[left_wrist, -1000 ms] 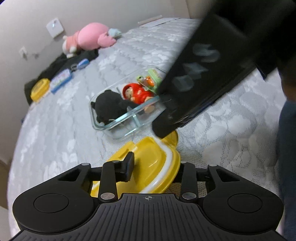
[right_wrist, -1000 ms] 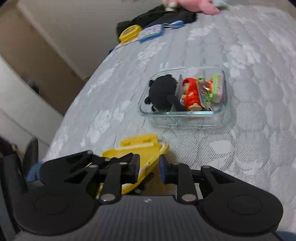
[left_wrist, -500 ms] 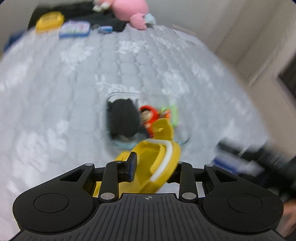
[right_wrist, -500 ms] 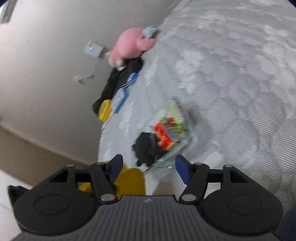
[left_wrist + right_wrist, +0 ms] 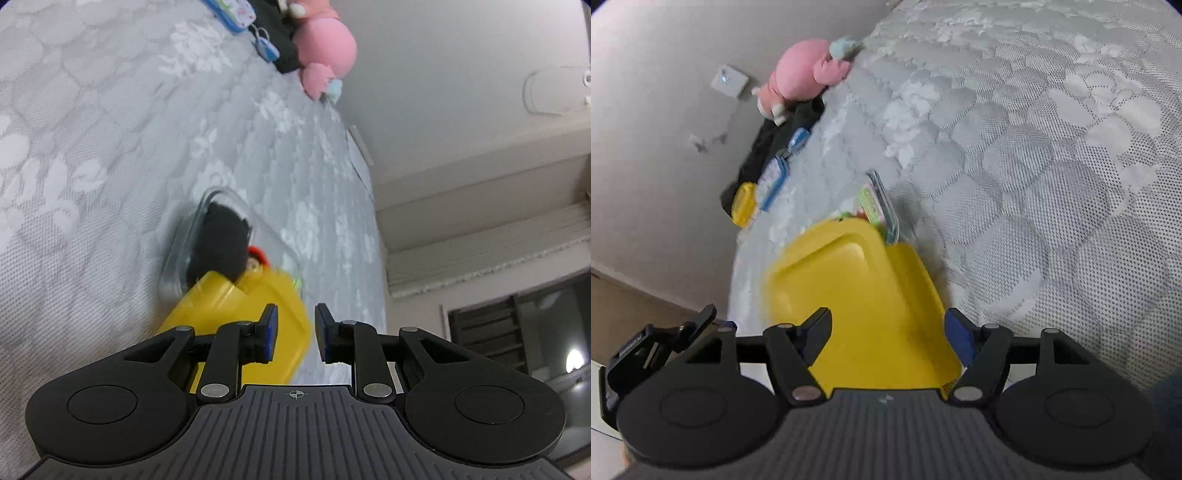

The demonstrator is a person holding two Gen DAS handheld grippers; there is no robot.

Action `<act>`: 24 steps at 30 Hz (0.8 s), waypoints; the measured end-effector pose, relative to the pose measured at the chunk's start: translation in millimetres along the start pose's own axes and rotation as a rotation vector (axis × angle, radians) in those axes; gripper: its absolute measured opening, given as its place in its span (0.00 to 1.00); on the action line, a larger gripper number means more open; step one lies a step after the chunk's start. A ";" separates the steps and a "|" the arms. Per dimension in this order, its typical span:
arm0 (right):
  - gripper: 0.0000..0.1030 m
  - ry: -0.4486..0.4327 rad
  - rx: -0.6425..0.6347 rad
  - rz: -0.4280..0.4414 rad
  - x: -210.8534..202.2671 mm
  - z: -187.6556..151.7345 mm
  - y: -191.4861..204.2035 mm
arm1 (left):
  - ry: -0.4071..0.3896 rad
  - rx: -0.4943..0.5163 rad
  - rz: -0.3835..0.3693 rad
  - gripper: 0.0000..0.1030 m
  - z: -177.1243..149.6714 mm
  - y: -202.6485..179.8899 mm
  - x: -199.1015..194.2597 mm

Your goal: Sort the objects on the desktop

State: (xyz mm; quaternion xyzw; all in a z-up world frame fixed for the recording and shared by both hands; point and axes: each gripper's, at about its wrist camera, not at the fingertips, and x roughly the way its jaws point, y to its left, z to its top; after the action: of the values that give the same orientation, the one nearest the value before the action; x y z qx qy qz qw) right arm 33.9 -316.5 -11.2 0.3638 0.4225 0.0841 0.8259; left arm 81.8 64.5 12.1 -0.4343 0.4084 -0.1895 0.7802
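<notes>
One mattress [image 5: 1034, 147], bearing all. One lid [image 5: 857, 288], yellow: a second ago beside box [image 5: 192, 236], pinched by left gripper [image 5: 293, 317]; now lies tilted over box, half covering. Box: glass, holds toys [image 5: 221, 240], partly showing. Right gripper [image 5: 886, 325]: jaws wide, straddling lid's near edge. Left gripper: narrow gap, nothing pinched. Sorting seemingly near closure; lid wants seating.

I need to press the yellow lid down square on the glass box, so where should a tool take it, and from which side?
Probably by the near rim of the yellow lid, coming in from the near edge, facing the glass box. The lid is a wide, flat panel, too broad to span, and it lies tilted over the box with toys poking out at the far end. The right tool stands open around that near edge.
</notes>
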 end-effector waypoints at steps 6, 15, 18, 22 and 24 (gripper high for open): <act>0.67 0.008 -0.219 -0.122 6.4 -15.4 27.2 | 0.007 0.335 0.203 0.32 -32.2 -27.1 4.4; 0.69 0.079 -0.405 -0.183 36.5 -12.0 44.3 | 0.139 0.465 0.341 0.49 -50.4 -21.3 25.7; 0.71 0.120 -0.484 -0.182 52.3 4.6 45.4 | 0.161 0.516 0.350 0.51 -56.1 -23.0 26.4; 0.71 0.156 -0.464 -0.118 68.3 20.1 40.7 | 0.156 0.567 0.358 0.51 -59.0 -25.3 28.5; 0.67 0.164 -0.429 -0.087 72.1 24.5 40.0 | 0.154 0.563 0.341 0.49 -57.3 -24.5 27.7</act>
State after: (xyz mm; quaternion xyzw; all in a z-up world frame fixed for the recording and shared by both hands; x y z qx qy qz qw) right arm 104.6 -268.4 -21.0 0.1535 0.4759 0.1657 0.8500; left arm 53.7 3.0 2.8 -0.1116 0.4647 -0.1936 0.8568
